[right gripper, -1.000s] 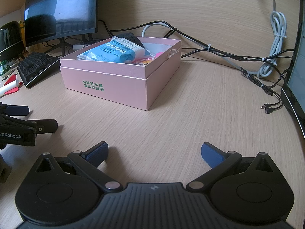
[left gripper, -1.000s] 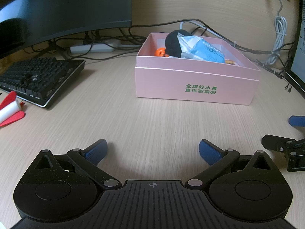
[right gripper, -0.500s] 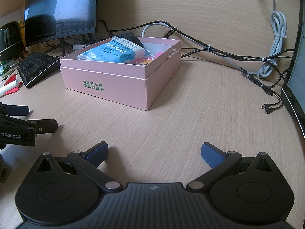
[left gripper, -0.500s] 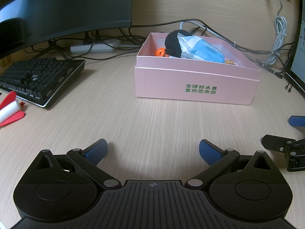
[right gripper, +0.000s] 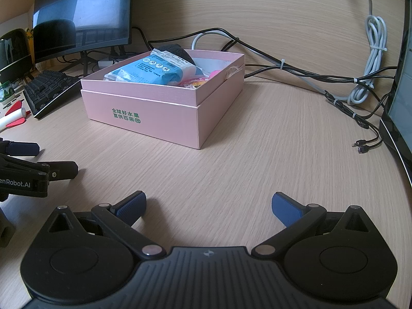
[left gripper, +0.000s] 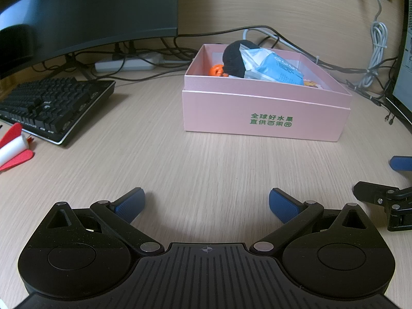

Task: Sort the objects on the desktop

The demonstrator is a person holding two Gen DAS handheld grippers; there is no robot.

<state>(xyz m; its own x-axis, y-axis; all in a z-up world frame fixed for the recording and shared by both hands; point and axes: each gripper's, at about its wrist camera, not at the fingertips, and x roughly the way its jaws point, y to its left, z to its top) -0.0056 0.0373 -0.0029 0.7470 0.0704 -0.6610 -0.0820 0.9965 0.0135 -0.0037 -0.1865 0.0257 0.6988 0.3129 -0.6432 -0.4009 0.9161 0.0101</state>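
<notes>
— On the wooden desk [left gripper: 206,159], what do we have, biggest thing first?

— We see a dark monitor [left gripper: 85,13] standing at the back left, with a black keyboard [left gripper: 51,105] lying in front of it. Near the middle sits the pink box [left gripper: 265,113], open at the top, green print on its front wall.

— And inside it?

— We make out a blue-and-white packet [right gripper: 154,70] leaning on a black rounded object [left gripper: 233,58], with a small orange piece [left gripper: 217,70] touching that black thing. From the right wrist view a pink item [right gripper: 215,72] shows near the far corner; we cannot tell what it is.

— Our two tools?

— Our left gripper [left gripper: 206,203] hovers low over bare desk, well short of the box, its blue pads [left gripper: 130,204] spread wide and holding nothing. Our right gripper [right gripper: 209,206] sits just beside it, its pads equally wide apart and empty.

— Anything outside the box?

— A red-and-white toy rocket [left gripper: 14,152] lies at the far left, just beside the keyboard's near corner. Cables [right gripper: 309,73] trail along the back, and a coiled white cord [right gripper: 370,64] rests near the second screen [right gripper: 397,97] at the right edge.
</notes>
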